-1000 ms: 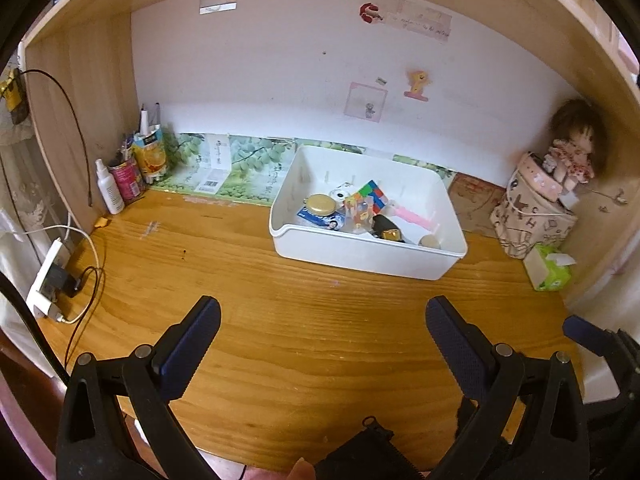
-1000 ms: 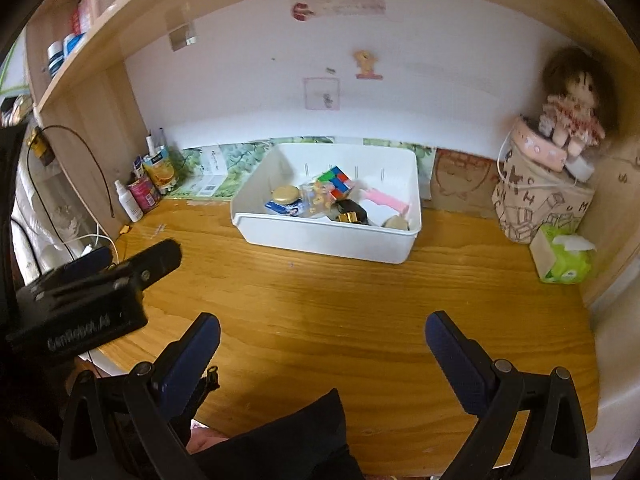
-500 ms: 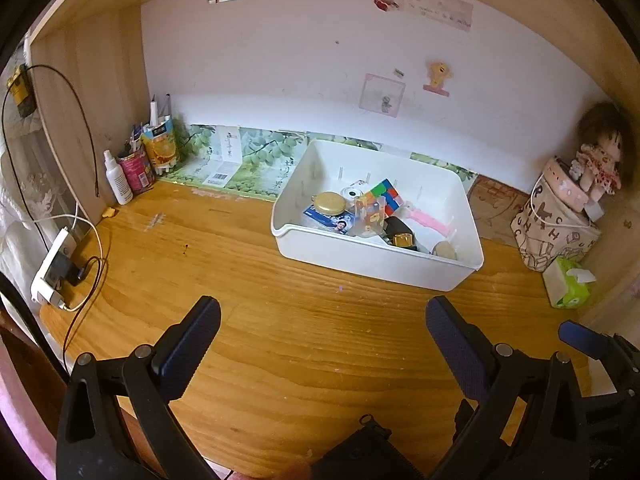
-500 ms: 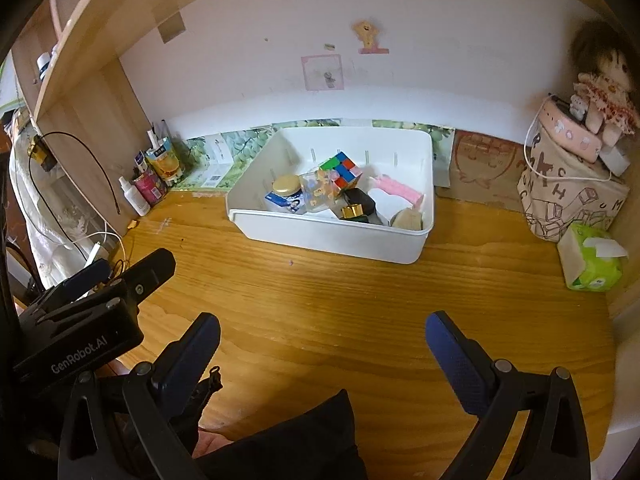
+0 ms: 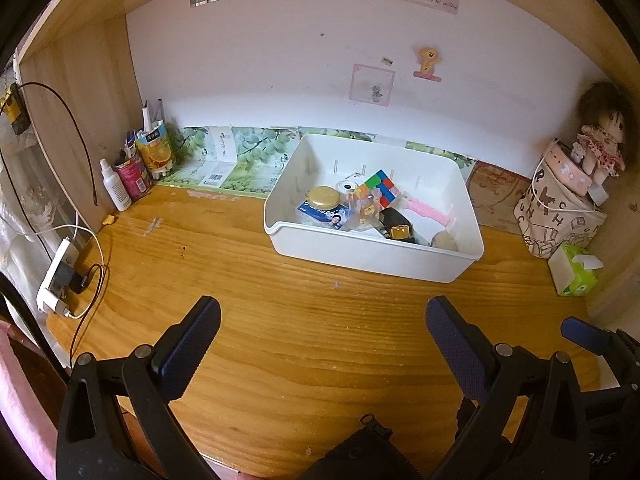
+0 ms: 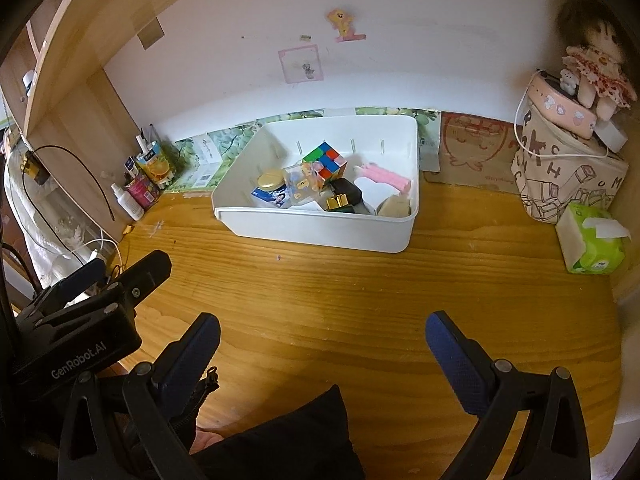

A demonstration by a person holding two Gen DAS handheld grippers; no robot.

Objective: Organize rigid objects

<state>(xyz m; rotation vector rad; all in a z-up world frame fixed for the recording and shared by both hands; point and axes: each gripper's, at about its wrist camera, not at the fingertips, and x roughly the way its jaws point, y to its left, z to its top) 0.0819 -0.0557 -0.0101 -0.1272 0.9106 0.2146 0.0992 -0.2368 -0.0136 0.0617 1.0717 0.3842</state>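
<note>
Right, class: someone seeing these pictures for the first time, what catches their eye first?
Probably the white plastic bin at the back middle of the wooden desk, crowded with small things, the multicoloured puzzle cube brightest among them. Next, the brown-haired rag doll perched on the printed fabric bag at the right. Both tongs hang open and empty in front.

Black gripper (image 6: pixel 322 340) frames, blue textured pads (image 6: pixel 452 356), silver screws, white "GenRobot.AI" marking; black sleeve (image 6: pixel 288 436).
</note>
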